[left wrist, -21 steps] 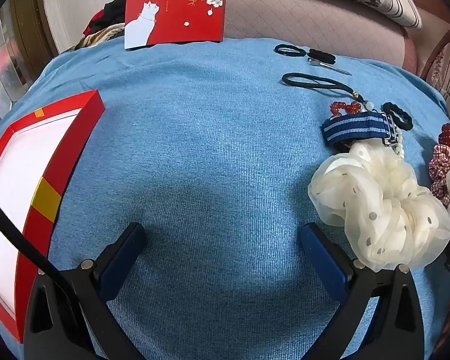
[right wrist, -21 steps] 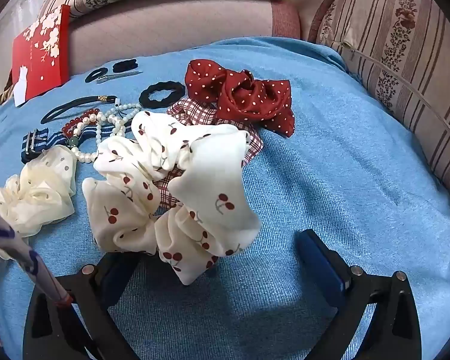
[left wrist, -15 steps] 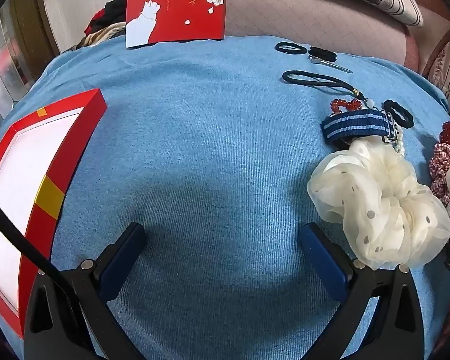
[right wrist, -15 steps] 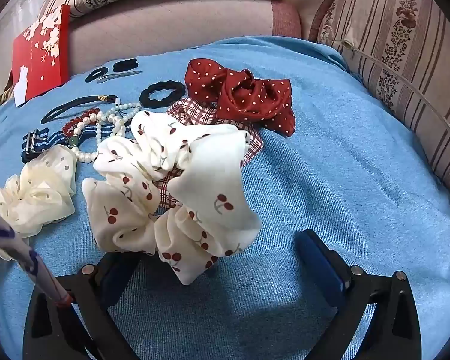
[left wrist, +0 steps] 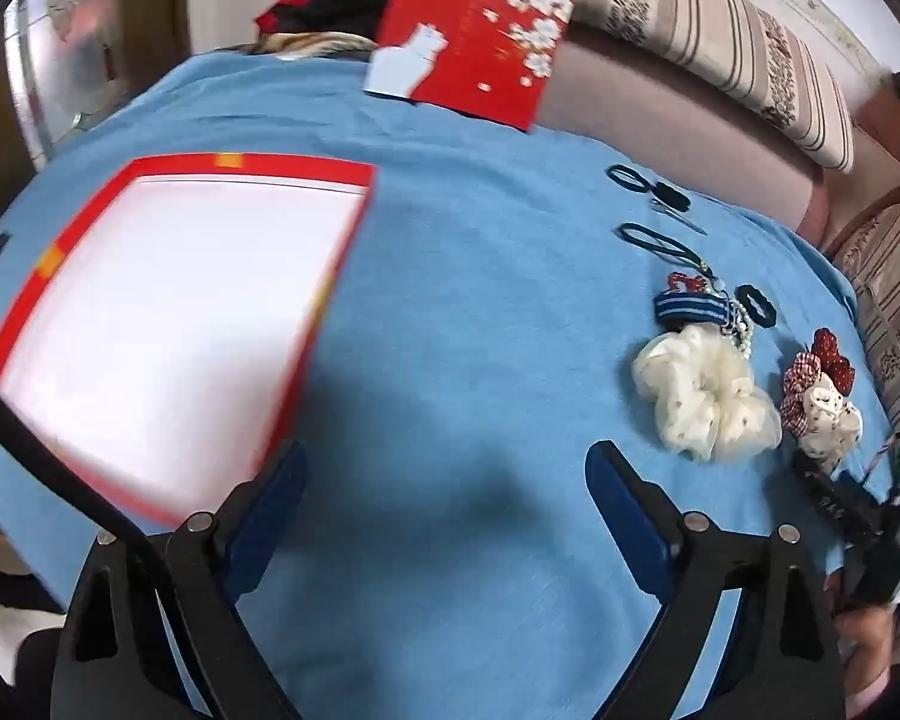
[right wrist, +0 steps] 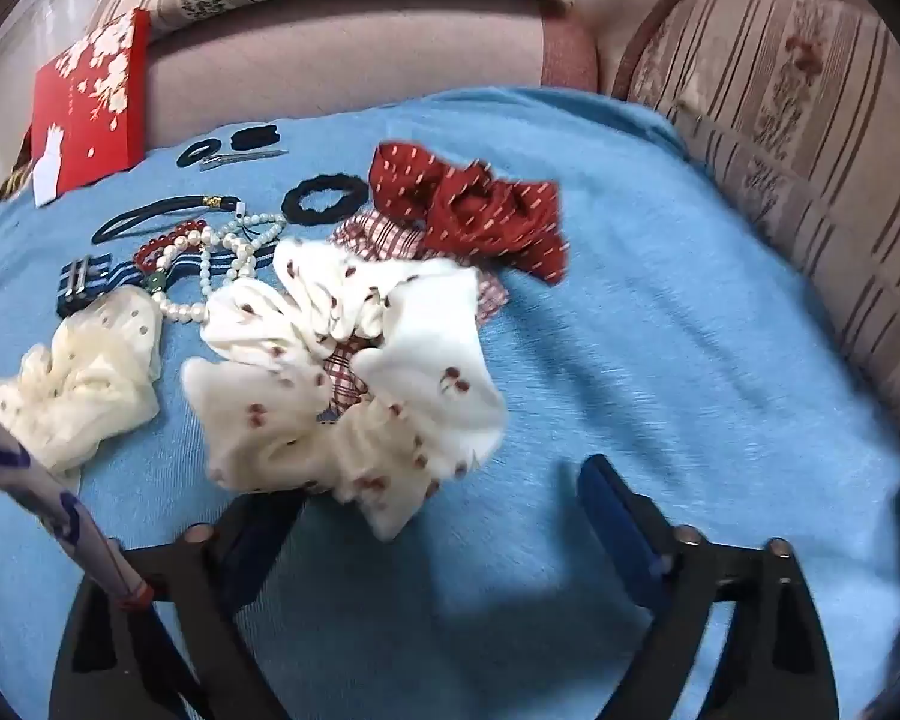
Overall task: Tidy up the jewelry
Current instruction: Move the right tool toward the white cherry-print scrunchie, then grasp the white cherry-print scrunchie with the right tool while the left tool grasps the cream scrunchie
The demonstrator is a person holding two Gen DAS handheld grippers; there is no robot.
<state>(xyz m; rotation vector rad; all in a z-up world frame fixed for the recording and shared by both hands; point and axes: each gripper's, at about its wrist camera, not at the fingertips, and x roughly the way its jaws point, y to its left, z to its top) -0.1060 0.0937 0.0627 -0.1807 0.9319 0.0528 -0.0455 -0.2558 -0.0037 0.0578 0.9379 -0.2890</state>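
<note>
My left gripper [left wrist: 447, 498] is open over bare blue cloth, nothing between its fingers. Its left finger [left wrist: 270, 504] is at the near corner of a red box with a white inside [left wrist: 252, 163]. A cream dotted scrunchie [left wrist: 702, 402] and a blue striped band [left wrist: 690, 307] lie off to its right. My right gripper [right wrist: 444, 516] is open too. A white cherry-print scrunchie [right wrist: 342, 384] lies just ahead, its lower edge over the left finger [right wrist: 264, 528]. Behind it lie a plaid scrunchie [right wrist: 384, 234], a red dotted bow [right wrist: 468, 210], pearl beads [right wrist: 222, 258] and red beads [right wrist: 162, 246].
A red lid with white blossoms [left wrist: 474, 36] leans on the sofa at the back. Black hair ties [right wrist: 324, 198] and a clip [right wrist: 240, 157] lie near it. Striped sofa cushions [right wrist: 798, 120] border the cloth on the right. A white cable [right wrist: 30, 480] crosses the right wrist view's lower left.
The left gripper has pulled back and swung toward the red box, which now fills the left of its view; the scrunchies look smaller and farther right. The right gripper's view has barely shifted.
</note>
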